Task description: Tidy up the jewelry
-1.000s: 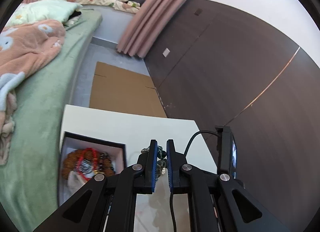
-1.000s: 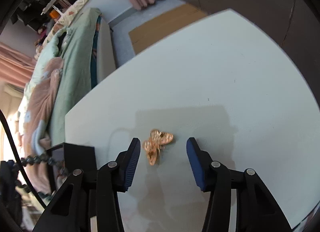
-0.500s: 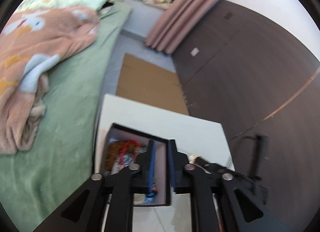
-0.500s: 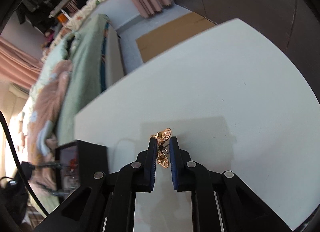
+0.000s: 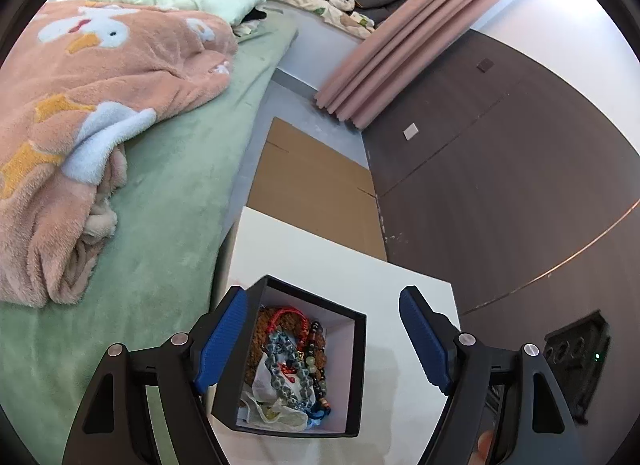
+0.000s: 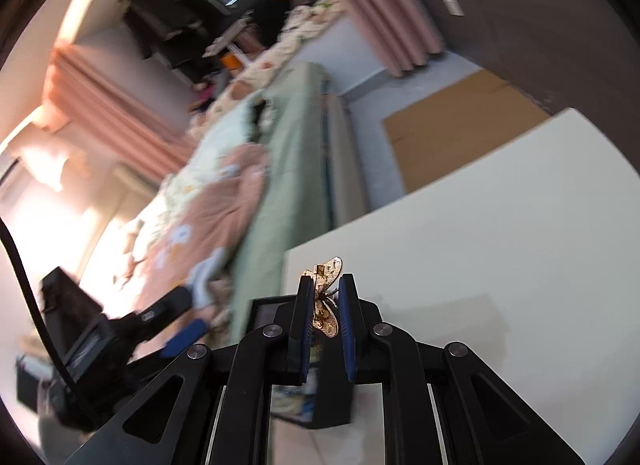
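In the left wrist view a black box (image 5: 358, 365) with a white inside stands on the white table (image 5: 320, 261). It holds bead bracelets (image 5: 298, 361), among them grey-blue, red and dark ones. My left gripper (image 5: 324, 341) is open and empty, its fingers on either side of the box from above. In the right wrist view my right gripper (image 6: 324, 305) is shut on a gold butterfly brooch (image 6: 326, 297) and holds it above the table (image 6: 500, 265), over the box (image 6: 276, 311), which is mostly hidden behind the fingers.
A bed with a green sheet (image 5: 168, 201) and a pink blanket (image 5: 80, 113) lies left of the table. Flat cardboard (image 5: 316, 189) lies on the floor beyond it. A dark wall panel (image 5: 512, 201) stands to the right. The left gripper shows blurred in the right wrist view (image 6: 176, 325).
My left gripper moved over the box, opened and let the grey-blue bracelet fall in. My right gripper closed on the butterfly brooch, lifted it off the table and swung left toward the box.
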Demonstrator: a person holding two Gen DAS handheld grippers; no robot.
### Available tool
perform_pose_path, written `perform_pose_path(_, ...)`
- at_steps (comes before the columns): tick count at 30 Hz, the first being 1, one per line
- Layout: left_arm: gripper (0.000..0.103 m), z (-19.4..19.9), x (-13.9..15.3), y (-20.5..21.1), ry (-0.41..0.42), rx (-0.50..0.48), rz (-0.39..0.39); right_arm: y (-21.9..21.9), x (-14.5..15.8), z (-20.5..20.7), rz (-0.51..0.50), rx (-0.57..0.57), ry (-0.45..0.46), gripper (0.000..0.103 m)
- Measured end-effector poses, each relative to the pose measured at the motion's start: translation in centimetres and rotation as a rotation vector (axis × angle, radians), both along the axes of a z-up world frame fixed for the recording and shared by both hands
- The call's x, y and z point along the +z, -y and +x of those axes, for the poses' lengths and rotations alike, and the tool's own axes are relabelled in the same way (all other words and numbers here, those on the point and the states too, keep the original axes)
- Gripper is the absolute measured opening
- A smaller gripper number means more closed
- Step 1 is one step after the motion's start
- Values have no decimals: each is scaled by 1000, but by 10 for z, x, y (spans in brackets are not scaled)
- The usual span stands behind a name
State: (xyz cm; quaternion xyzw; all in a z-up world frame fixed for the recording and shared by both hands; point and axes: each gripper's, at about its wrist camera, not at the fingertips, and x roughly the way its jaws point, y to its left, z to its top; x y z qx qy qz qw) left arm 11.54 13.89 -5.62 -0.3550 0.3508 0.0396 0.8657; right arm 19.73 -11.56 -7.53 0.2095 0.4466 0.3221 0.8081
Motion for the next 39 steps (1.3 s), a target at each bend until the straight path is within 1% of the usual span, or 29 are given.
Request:
perform_pose_path(3,79,-2,2,-5,11,12,-1,-20,5,-8,19,80,12,15)
perform_pose_path(4,79,-3,3,-6,12,13,0,-27,5,-11,8,120,7,21)
perform_pose_path(5,79,-3,3,-6,12,15,2,-30,5,-14,-6,141,2,38)
perform_pose_path(6,79,-4,4,-6,12,16,3,-32,5,-15,-22,148,3,48)
perform_pose_path(7,79,-5,4,-5,11,16,5,-29,7,-18,-38,132,19,60)
perform_pose_path(8,79,-6,5,-4,8,14,6,-26,7,-19,-44,118,30,62)
perform_pose_path(10,79,-9,8,-2,11,7,8,-16,8,-17,-55,100,24,63)
perform_pose_path(14,79,-11,15,6,19,-2,41,2,6,-12,-61,56,-2,63)
perform_pose_path(18,79,-14,21,19,26,-15,77,18,10,-16,-71,42,4,63)
perform_pose_path(19,79,-15,23,23,26,-19,92,20,12,-18,-80,45,13,67)
perform_pose_path(20,79,-16,26,28,26,-25,107,23,14,-20,-91,47,22,72)
perform_pose_path(21,79,-17,28,31,27,-31,117,25,15,-21,-97,47,29,74)
perform_pose_path(23,79,-20,33,41,33,-47,143,30,20,-25,-114,51,47,76)
perform_pose_path(27,85,-26,40,59,47,-74,197,42,27,-29,-140,56,61,79)
perform_pose_path(29,87,-30,42,69,53,-94,226,51,32,-31,-150,53,77,84)
perform_pose_path(32,91,-37,39,84,63,-121,265,62,38,-36,-160,51,105,87)
perform_pose_path(34,91,-42,35,93,54,-131,290,67,38,-40,-198,36,131,87)
perform_pose_path(36,91,-47,36,99,42,-140,292,71,37,-42,-236,30,140,87)
perform_pose_path(39,91,-56,44,105,28,-153,299,78,39,-41,-244,41,136,87)
